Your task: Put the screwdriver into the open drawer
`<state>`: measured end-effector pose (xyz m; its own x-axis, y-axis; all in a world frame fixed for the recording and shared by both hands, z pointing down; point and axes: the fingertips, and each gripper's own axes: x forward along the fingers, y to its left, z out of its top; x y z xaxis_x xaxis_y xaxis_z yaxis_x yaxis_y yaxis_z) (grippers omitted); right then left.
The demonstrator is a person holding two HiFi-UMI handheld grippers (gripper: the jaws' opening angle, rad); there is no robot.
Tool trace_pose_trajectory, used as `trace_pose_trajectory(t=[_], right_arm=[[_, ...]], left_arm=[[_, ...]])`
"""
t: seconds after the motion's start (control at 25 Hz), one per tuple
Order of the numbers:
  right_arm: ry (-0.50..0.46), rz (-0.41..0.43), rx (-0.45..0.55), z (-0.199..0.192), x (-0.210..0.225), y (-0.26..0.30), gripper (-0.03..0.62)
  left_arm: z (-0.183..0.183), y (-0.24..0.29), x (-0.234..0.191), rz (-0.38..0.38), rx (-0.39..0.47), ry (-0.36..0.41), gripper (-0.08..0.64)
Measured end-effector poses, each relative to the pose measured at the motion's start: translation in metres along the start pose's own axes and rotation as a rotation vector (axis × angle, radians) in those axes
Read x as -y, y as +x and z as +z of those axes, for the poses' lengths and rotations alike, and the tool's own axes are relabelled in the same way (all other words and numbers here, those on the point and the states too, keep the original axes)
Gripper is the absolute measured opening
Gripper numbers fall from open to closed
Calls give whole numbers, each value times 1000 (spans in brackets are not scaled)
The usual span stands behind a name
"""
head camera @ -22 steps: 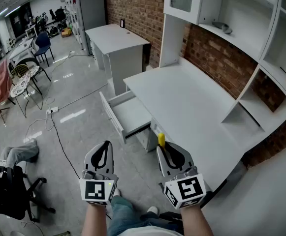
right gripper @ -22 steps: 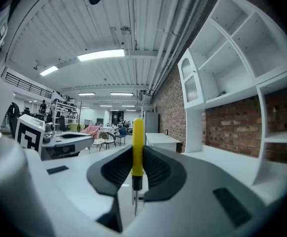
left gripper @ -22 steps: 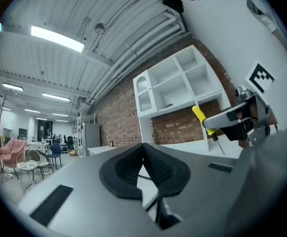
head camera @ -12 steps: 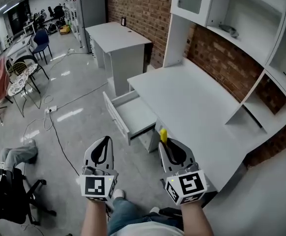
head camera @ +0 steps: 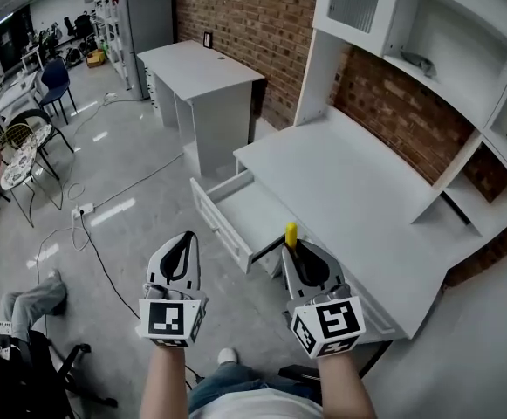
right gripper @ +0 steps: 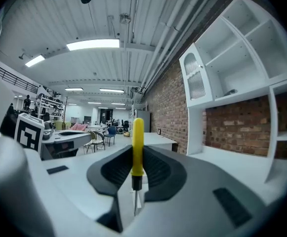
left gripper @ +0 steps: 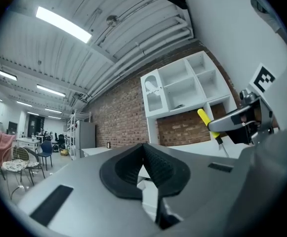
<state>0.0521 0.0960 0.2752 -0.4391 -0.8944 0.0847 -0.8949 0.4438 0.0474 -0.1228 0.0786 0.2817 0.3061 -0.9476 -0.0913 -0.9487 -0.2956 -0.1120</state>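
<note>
While right gripper [head camera: 295,251] clamps yellow-handled screwdriver [head camera: 291,233], shaft hidden overhead between jaws; left gripper [head camera: 186,243] closed, empty; drawer [head camera: 249,209] open

Coming from above, the open drawer [head camera: 251,208] lies bare, with free room for my right claw [head camera: 297,250] and its screwdriver [head camera: 291,233]. The surface [head camera: 358,190] overhangs the drawer's back end, and the front panel [head camera: 221,227] walls off its outer side.

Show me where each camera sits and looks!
Head view: on the head, looking down at desk, open drawer, forearms, left claw, right claw.
Left gripper view: on the left claw, facing the brick wall; jaws shut.
Right gripper view: on the right claw, facing the hall; jaws hold the screwdriver.
All three show the screwdriver.
</note>
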Motion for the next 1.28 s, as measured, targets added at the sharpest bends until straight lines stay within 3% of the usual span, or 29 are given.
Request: trace_pose_trajectory(t=[0.28, 0.64, 1.28], right_arm=[[-5, -31, -47, -11, -27, 33, 72], [9, -29, -92, -25, -9, 88, 72], [102, -42, -163, -51, 92, 261, 72]], left_arm=[[-16, 12, -46, -16, -10, -39, 12], [-36, 53, -71, -24, -43, -44, 12], [-80, 259, -101, -109, -123, -21, 12]])
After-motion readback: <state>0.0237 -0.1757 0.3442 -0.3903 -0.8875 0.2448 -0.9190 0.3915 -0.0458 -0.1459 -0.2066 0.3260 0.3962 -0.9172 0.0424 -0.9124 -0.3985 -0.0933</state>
